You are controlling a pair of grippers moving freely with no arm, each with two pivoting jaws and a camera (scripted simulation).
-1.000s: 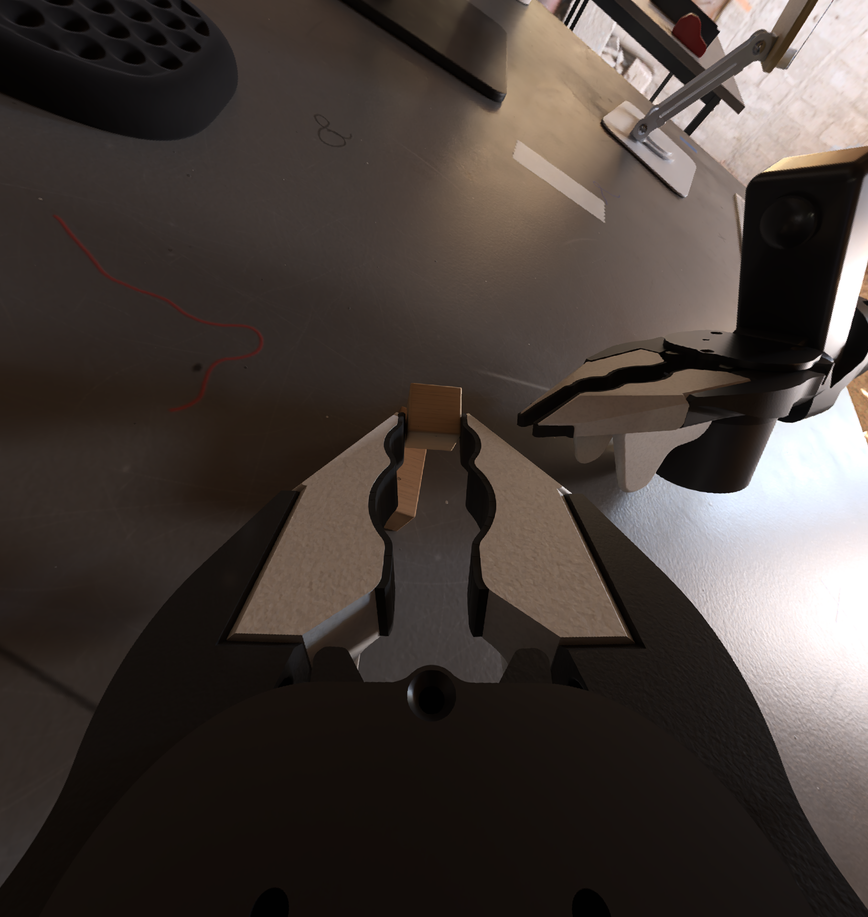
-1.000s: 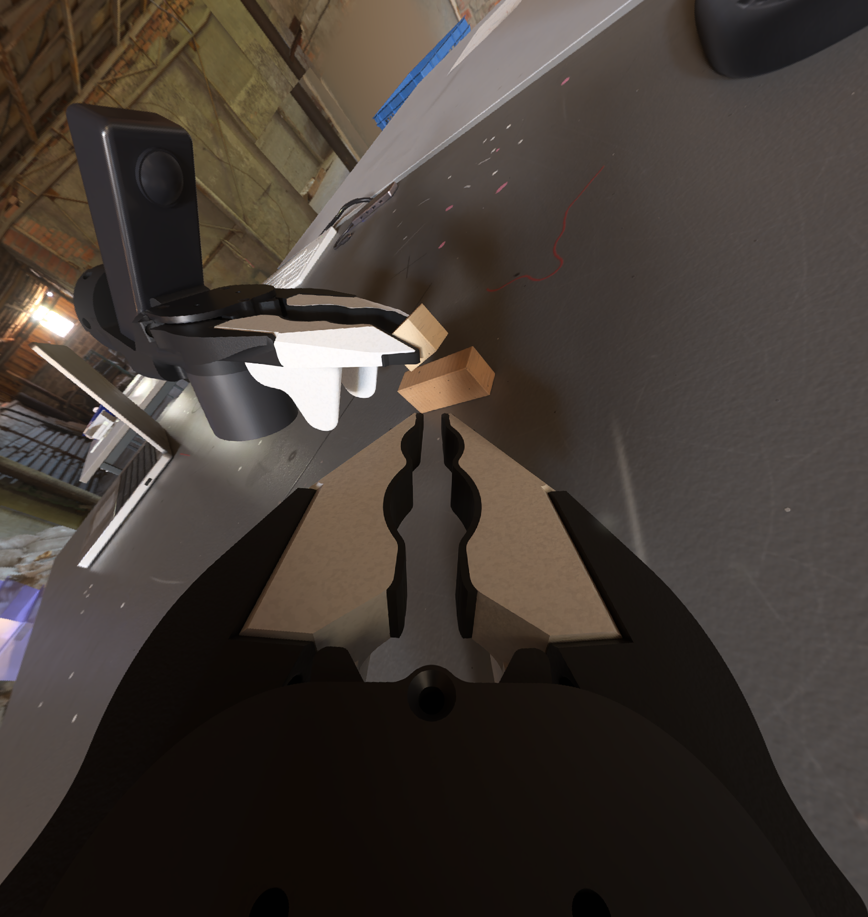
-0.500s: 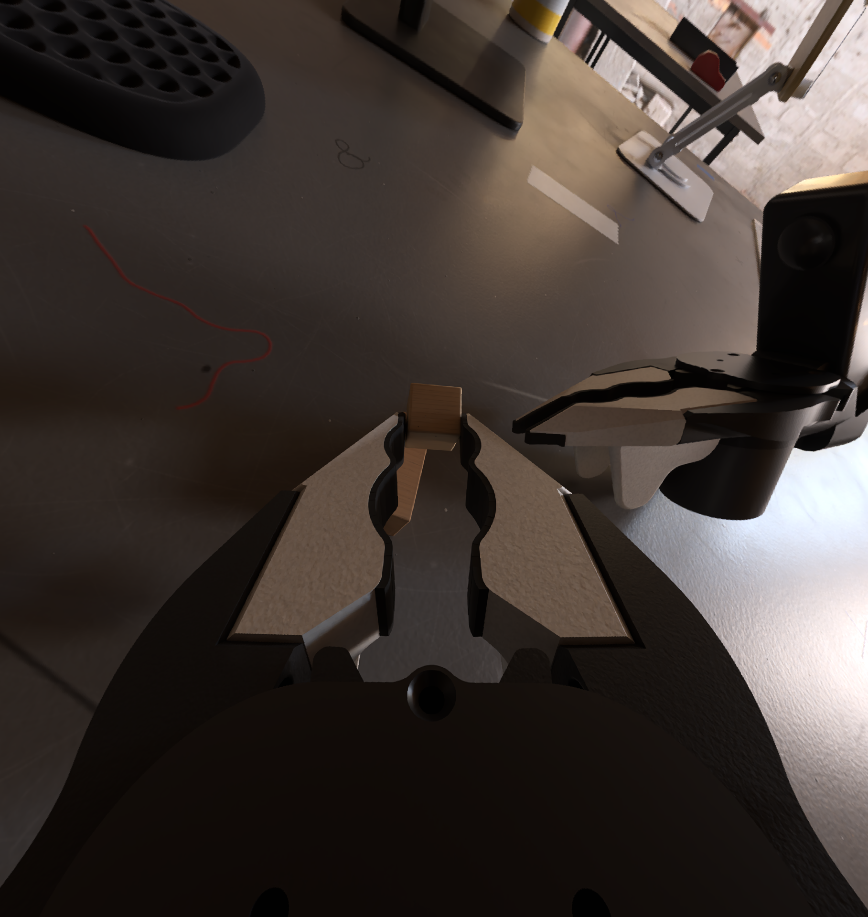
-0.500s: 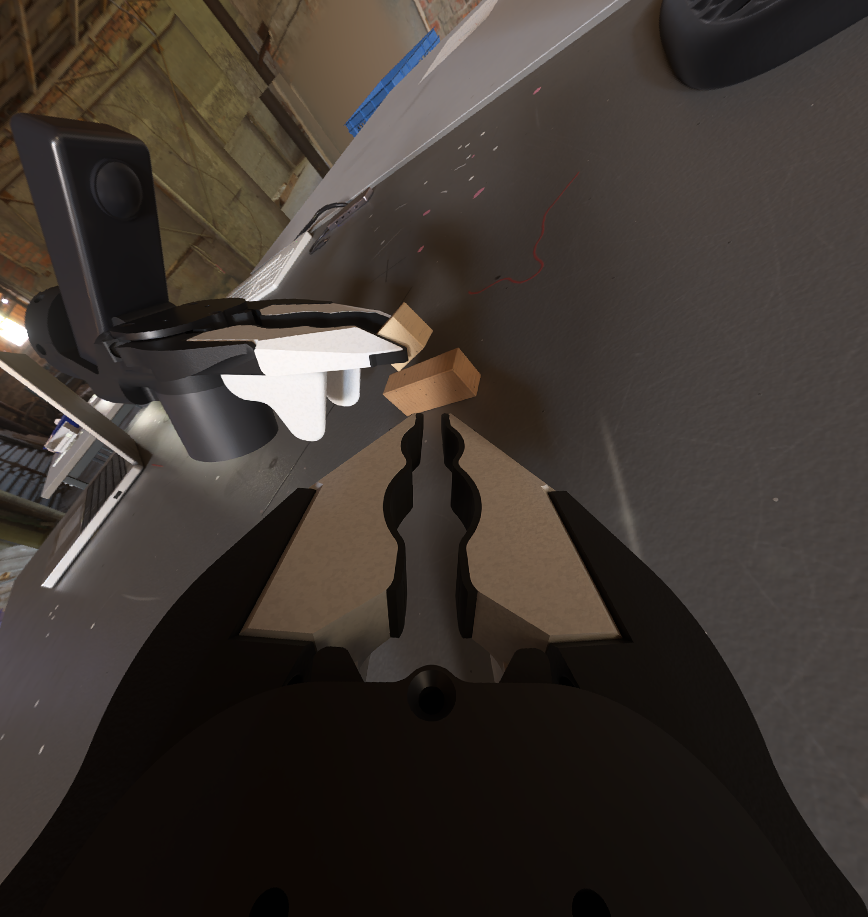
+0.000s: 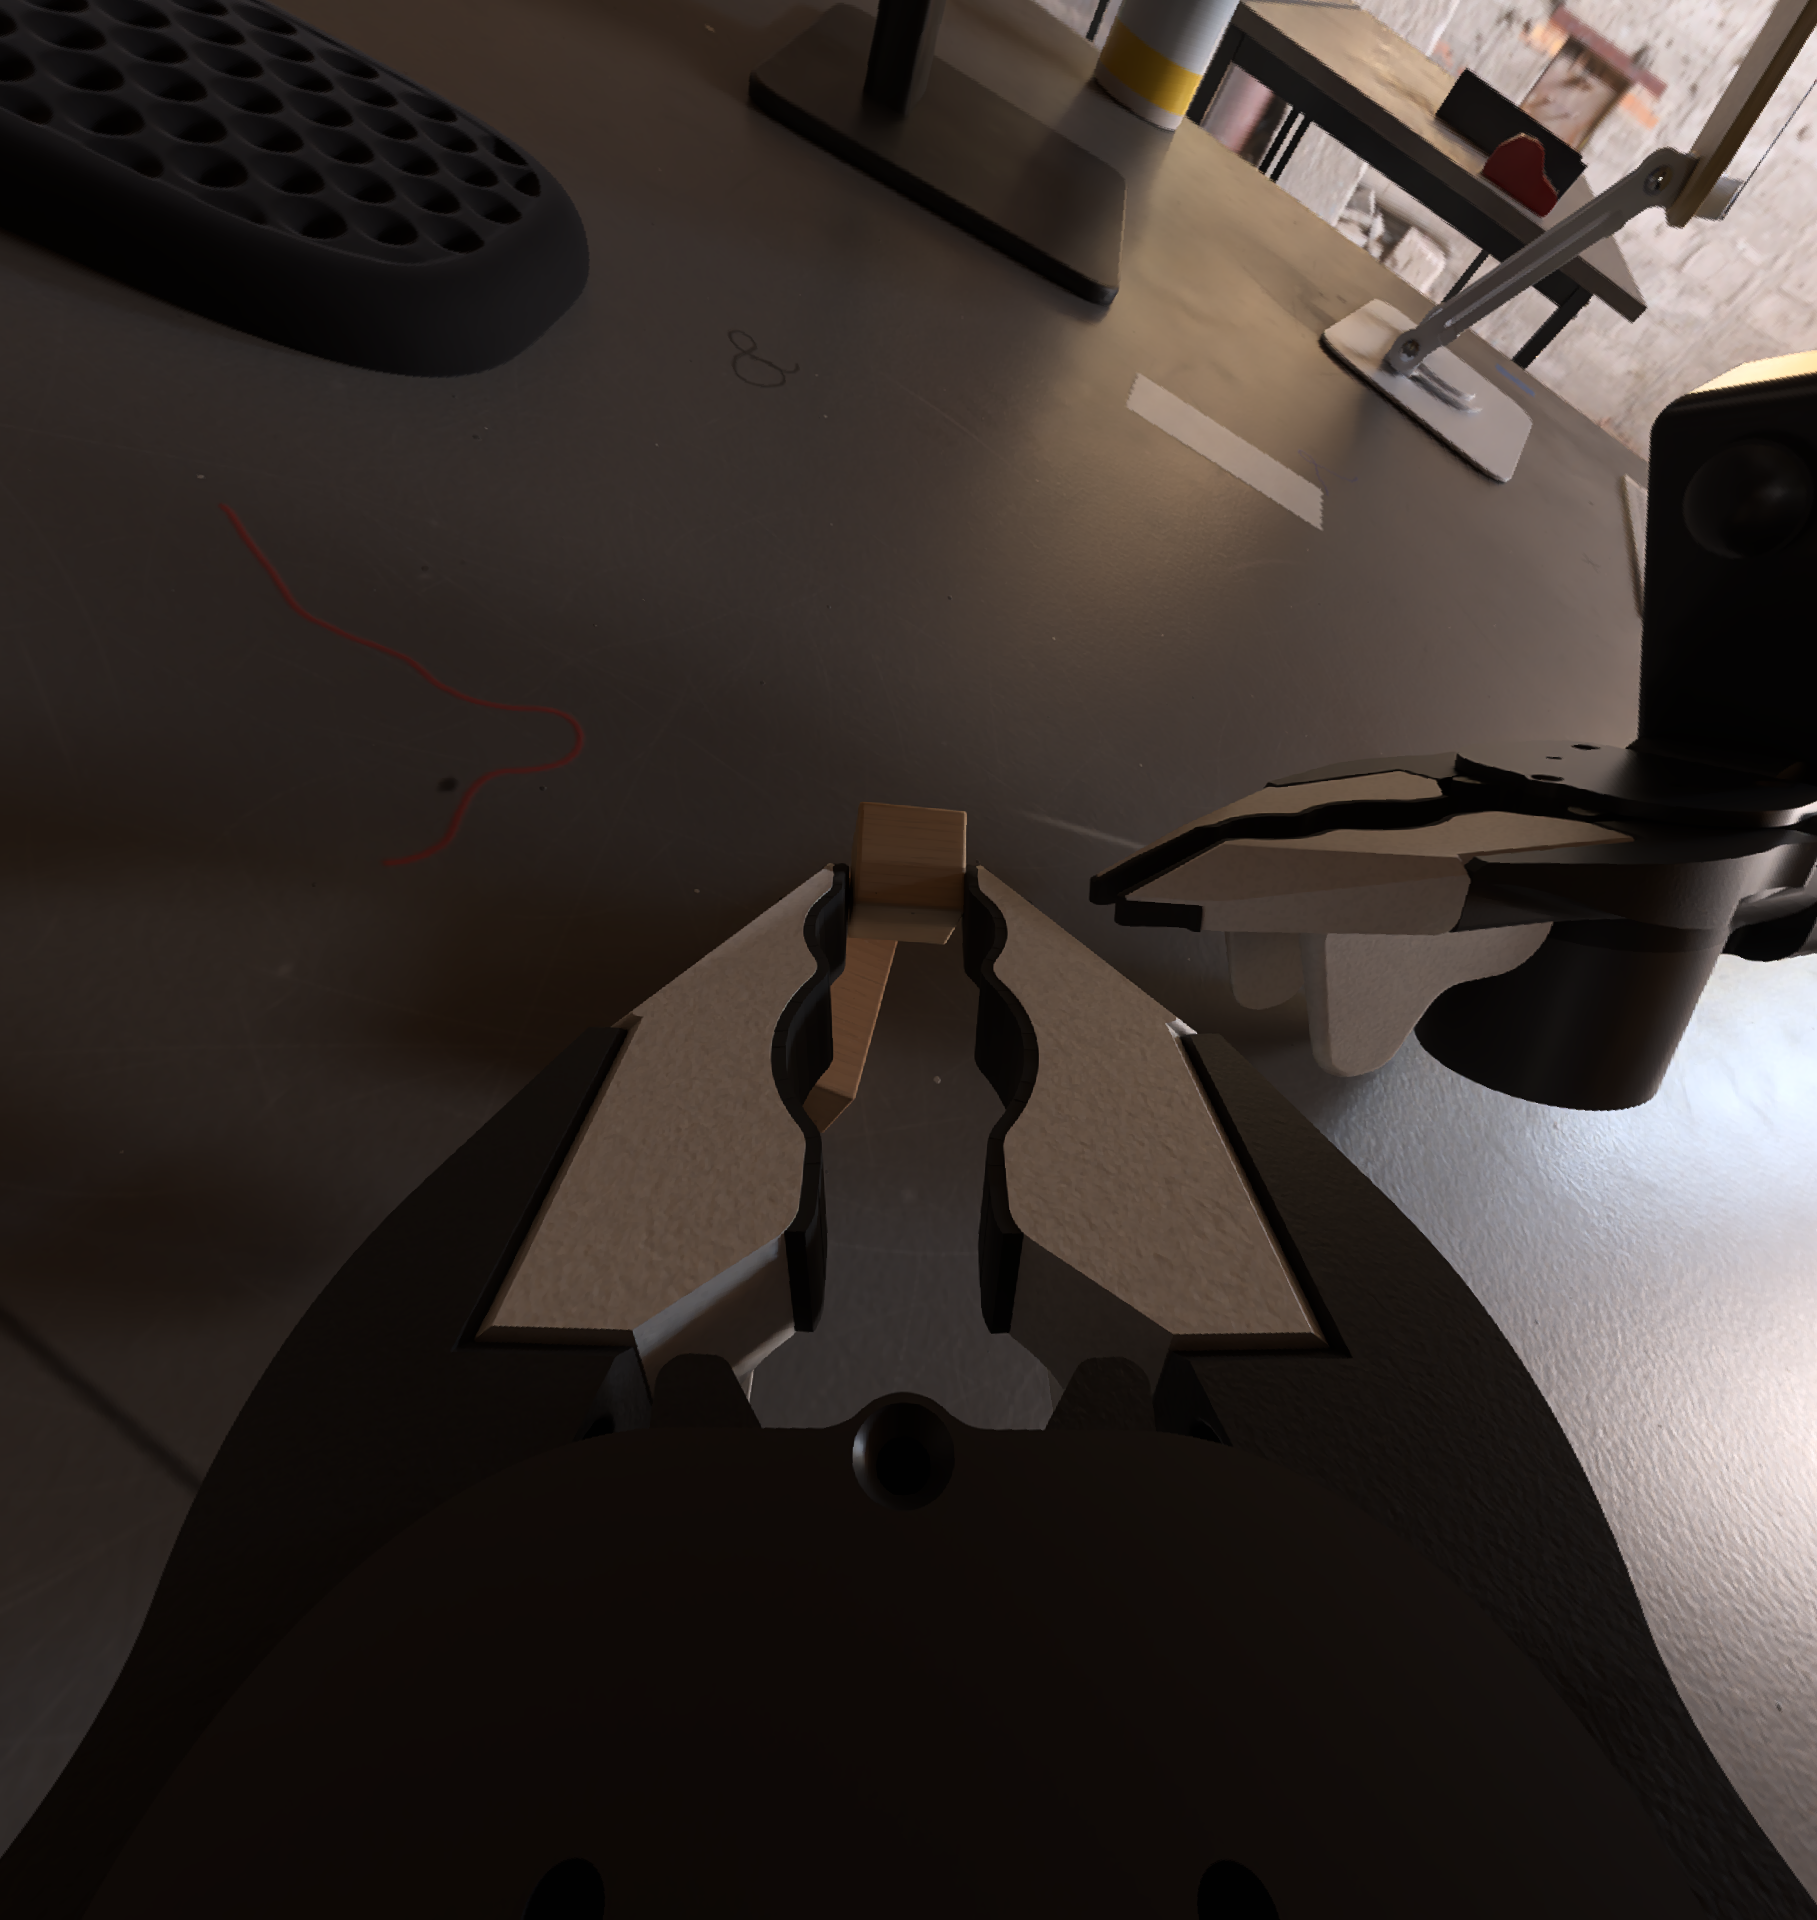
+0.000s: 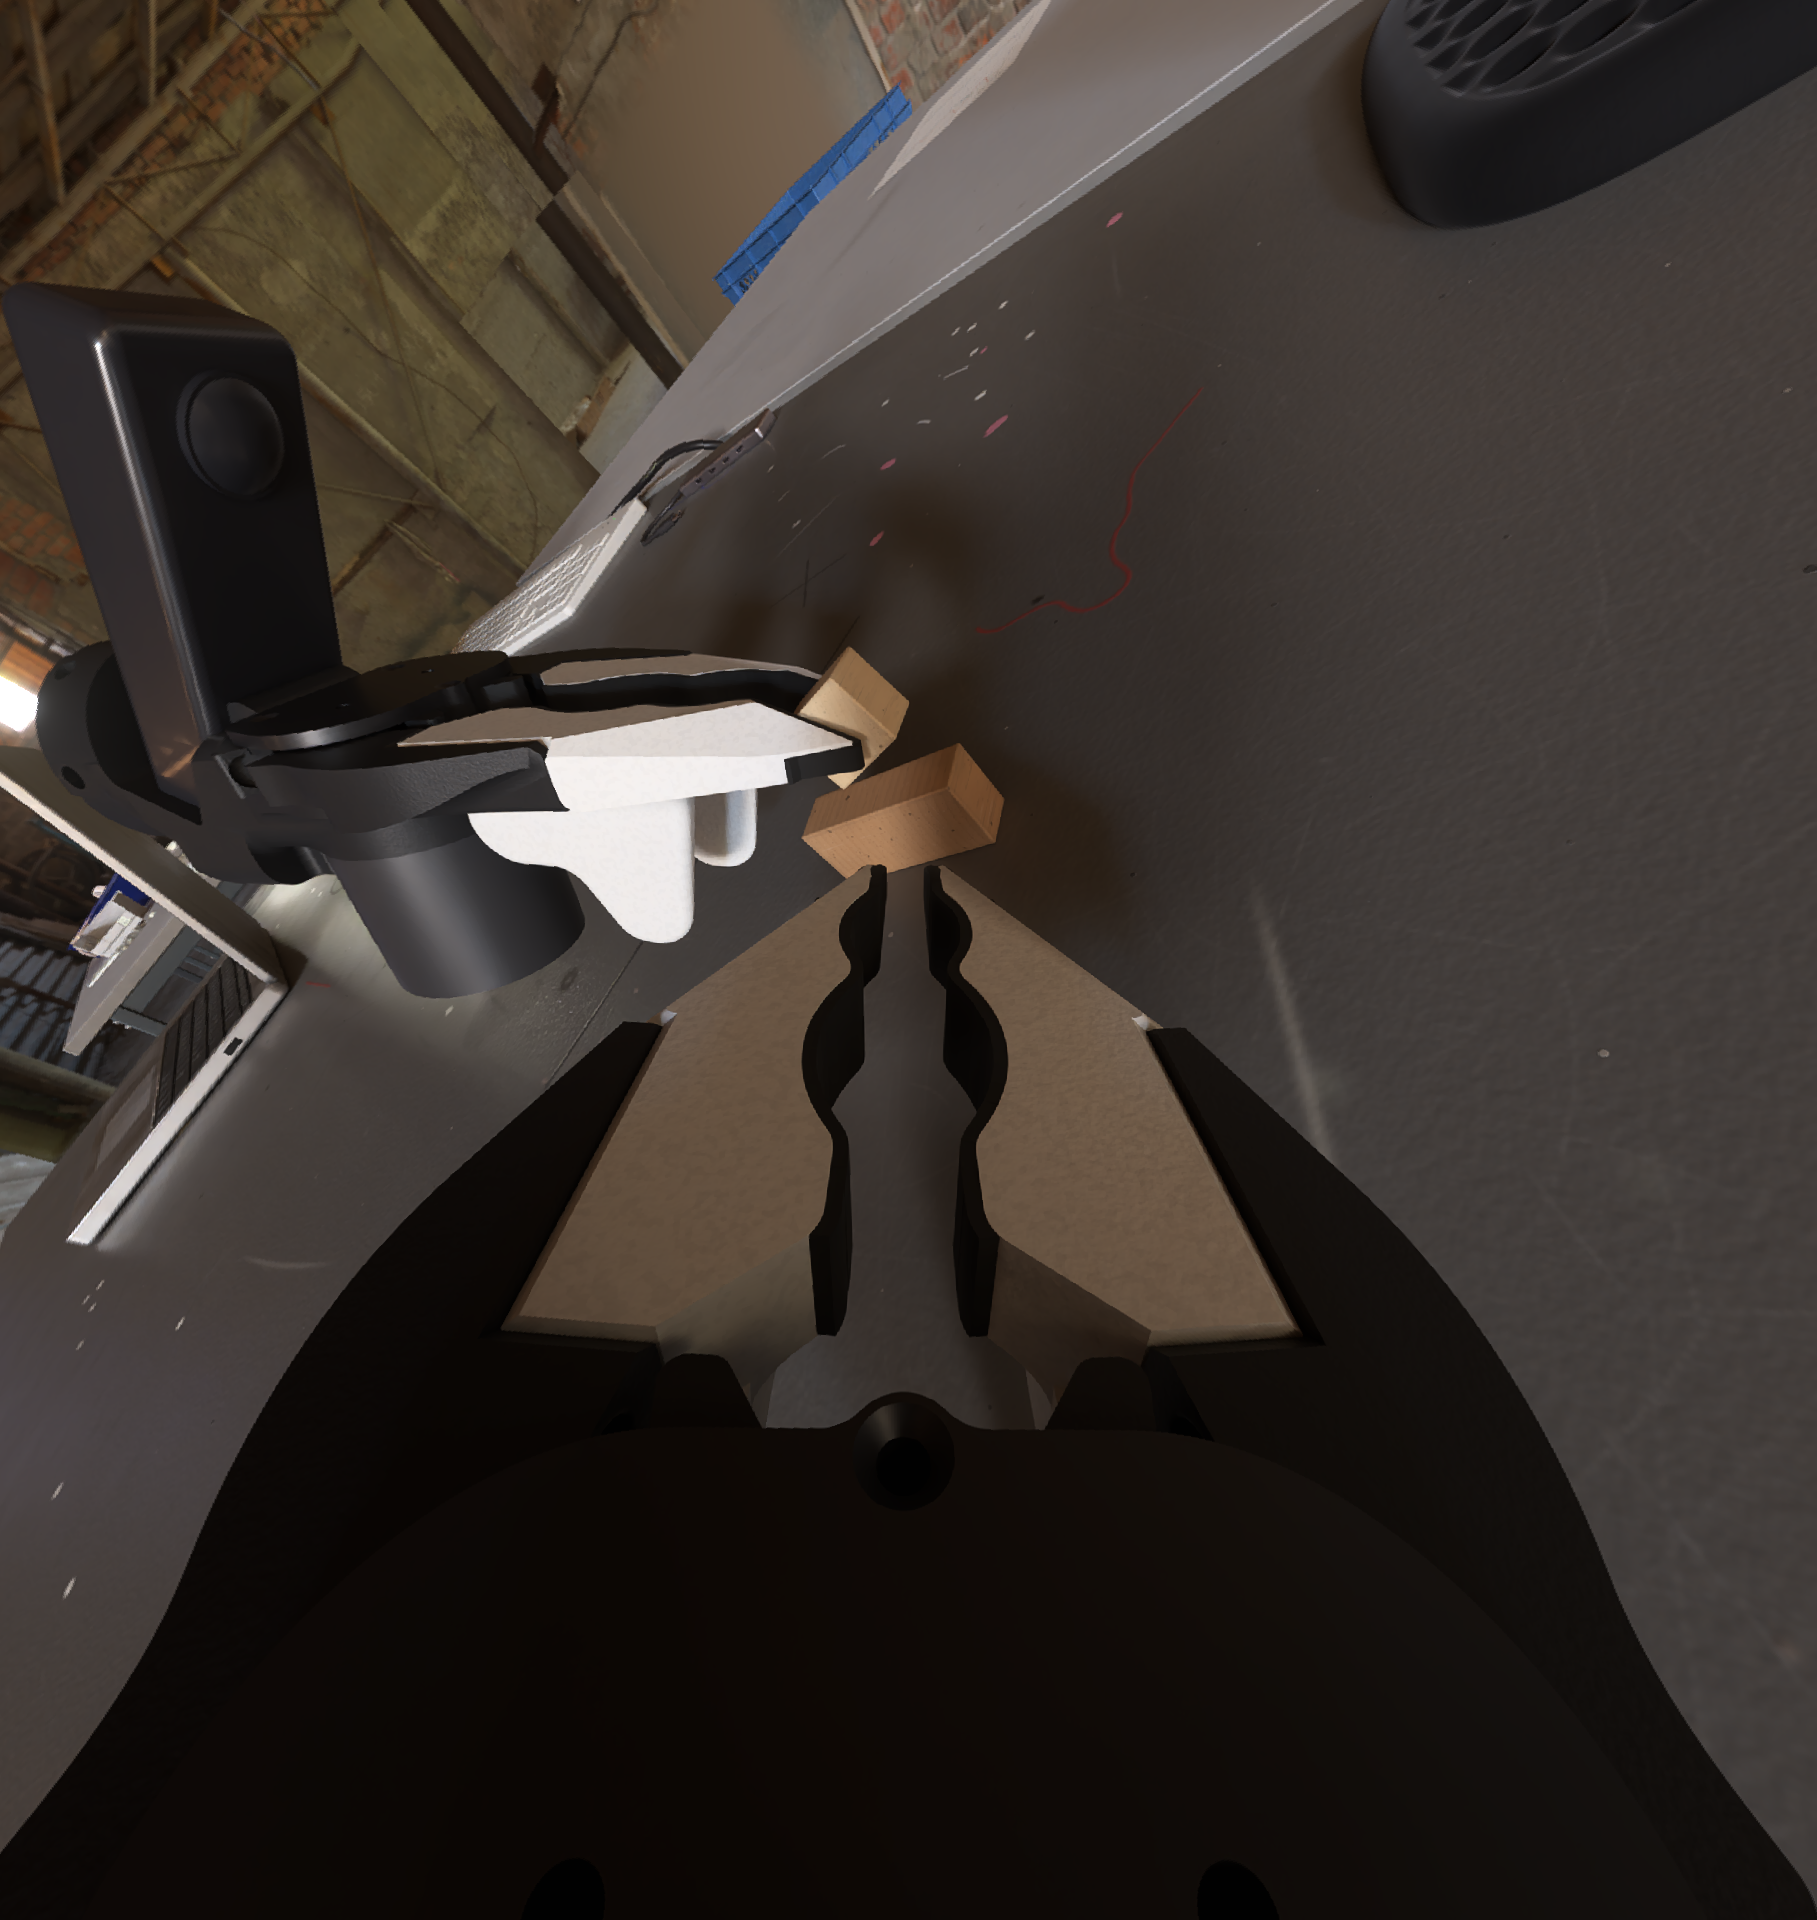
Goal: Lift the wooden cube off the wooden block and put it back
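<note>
My left gripper (image 5: 909,883) is shut on the small wooden cube (image 5: 909,857), gripped at its fingertips. The longer wooden block (image 5: 860,1023) lies on the dark table below, seen between the fingers. In the right wrist view the cube (image 6: 857,701) sits close above and behind the block (image 6: 904,821), held by the left gripper (image 6: 831,727); I cannot tell whether they touch. My right gripper (image 6: 904,878) is shut and empty, its tips just short of the block. It also shows in the left wrist view (image 5: 1122,899), to the right of the cube.
A black perforated object (image 5: 260,156) lies far left. A monitor stand base (image 5: 945,187), a white tape strip (image 5: 1226,447) and a lamp base (image 5: 1423,395) lie beyond. A red thread (image 5: 416,665) lies left. A laptop (image 6: 187,1091) sits by the table edge.
The left gripper keeps its hold on the cube. Its view now shows more of the far table. The right gripper has drifted a little to the right, away from the cube.
</note>
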